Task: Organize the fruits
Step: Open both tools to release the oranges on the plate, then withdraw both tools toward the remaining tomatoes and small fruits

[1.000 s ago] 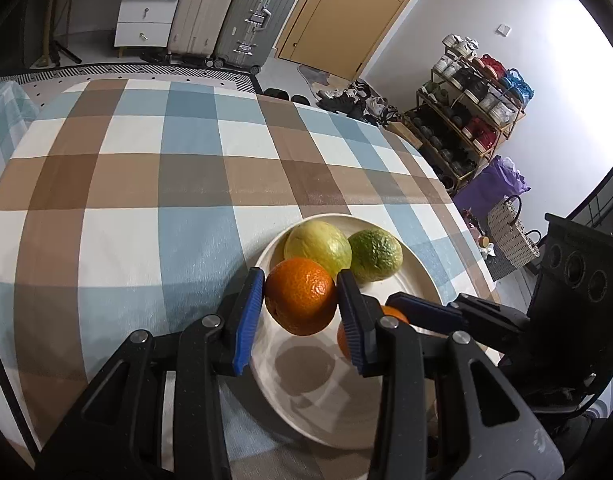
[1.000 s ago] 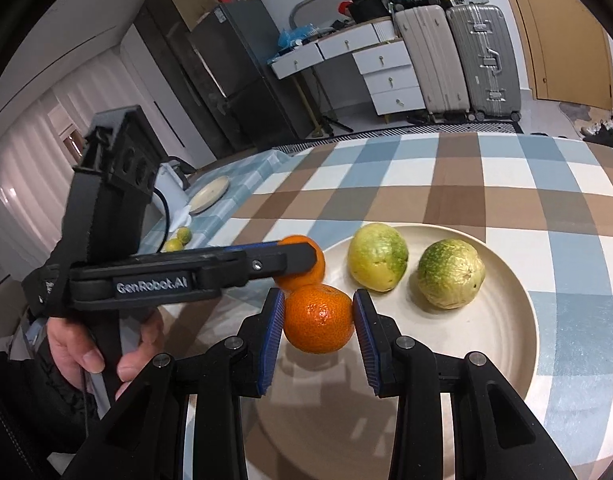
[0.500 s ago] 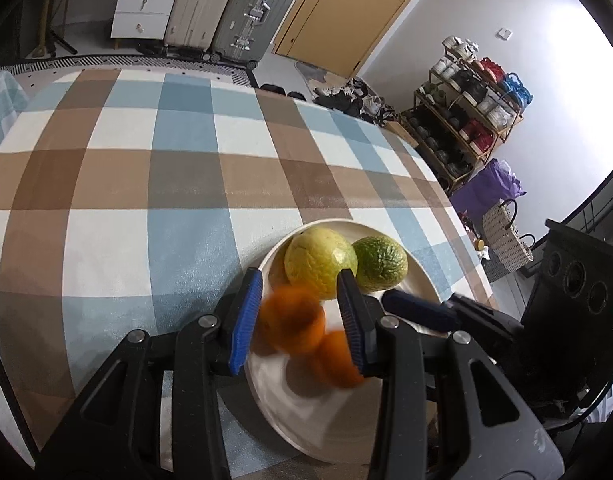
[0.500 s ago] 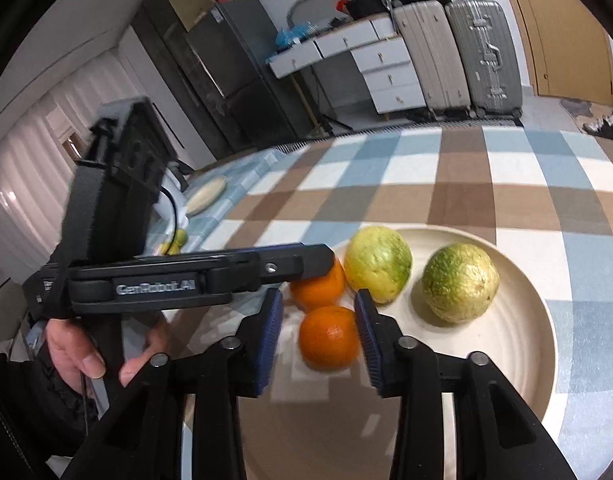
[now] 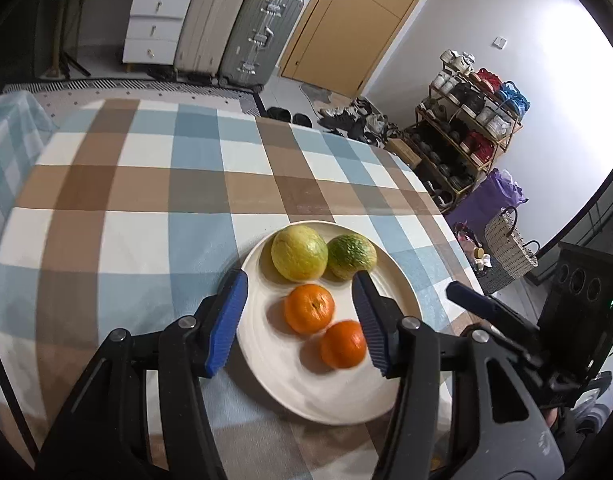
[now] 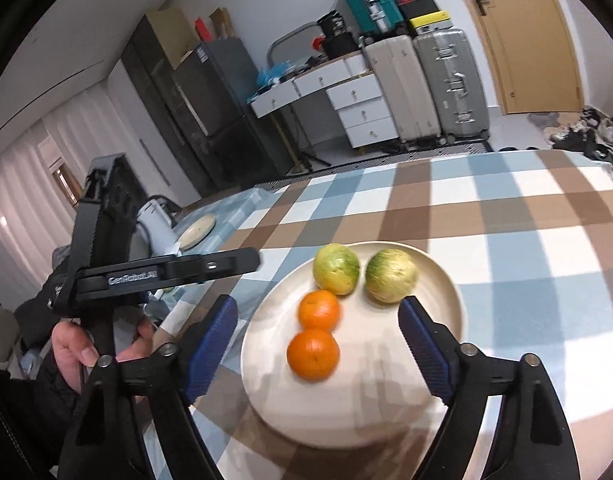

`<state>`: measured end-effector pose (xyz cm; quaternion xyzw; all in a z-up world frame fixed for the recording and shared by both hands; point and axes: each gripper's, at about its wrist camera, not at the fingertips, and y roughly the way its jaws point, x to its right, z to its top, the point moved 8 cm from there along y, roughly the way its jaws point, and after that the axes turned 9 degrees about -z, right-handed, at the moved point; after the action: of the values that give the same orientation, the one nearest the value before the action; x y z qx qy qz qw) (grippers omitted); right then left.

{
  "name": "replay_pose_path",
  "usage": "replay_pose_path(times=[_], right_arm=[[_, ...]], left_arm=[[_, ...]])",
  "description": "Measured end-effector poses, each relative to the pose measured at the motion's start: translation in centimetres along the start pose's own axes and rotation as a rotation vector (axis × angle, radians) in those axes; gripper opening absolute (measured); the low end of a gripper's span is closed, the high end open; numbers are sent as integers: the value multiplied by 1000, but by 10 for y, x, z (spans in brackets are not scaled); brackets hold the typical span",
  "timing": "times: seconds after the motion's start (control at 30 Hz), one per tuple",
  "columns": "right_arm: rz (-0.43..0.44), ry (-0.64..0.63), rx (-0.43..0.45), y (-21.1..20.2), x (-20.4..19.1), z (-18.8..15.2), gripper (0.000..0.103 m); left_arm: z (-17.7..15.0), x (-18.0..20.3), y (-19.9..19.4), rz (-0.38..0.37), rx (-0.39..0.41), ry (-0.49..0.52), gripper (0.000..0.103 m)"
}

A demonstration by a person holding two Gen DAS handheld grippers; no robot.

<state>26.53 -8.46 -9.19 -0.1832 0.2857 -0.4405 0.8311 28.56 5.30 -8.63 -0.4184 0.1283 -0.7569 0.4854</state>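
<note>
where checked cloth lies, round dimpled oranges sit on a smooth plate.

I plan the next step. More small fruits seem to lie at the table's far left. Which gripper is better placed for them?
Probably the left gripper: it is open and nearer that side than the right gripper, which stands over the plate.

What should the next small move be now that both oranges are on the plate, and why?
Probably draw both back clear of the plate. The left hand-held gripper and right hand-held gripper have just been opening; neither pad touches fruit. Both oranges rest on the plate beside the two green-yellow fruits, so nothing seen here needs gripping.
</note>
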Motion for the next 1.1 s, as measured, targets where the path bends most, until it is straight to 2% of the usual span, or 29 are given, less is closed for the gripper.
replay_pose_path(times=[0.1, 0.23, 0.3, 0.4, 0.6, 1.1], right_arm=[[-14, 9, 16, -20, 3, -4, 89], [-32, 16, 45, -45, 2, -9, 92], [-38, 4, 56, -59, -1, -13, 96], [-51, -11, 76, -78, -6, -18, 102], [-69, -29, 96, -105, -17, -34, 103], [-95, -39, 134, -157, -29, -72, 103]], left_arm=[[-8, 12, -21, 7, 34, 13, 73], [-22, 30, -52, 16, 78, 44, 76], [-28, 38, -65, 33, 101, 56, 85], [-41, 52, -84, 47, 131, 68, 88], [-72, 71, -105, 66, 143, 68, 99], [-145, 104, -124, 87, 96, 78, 102]])
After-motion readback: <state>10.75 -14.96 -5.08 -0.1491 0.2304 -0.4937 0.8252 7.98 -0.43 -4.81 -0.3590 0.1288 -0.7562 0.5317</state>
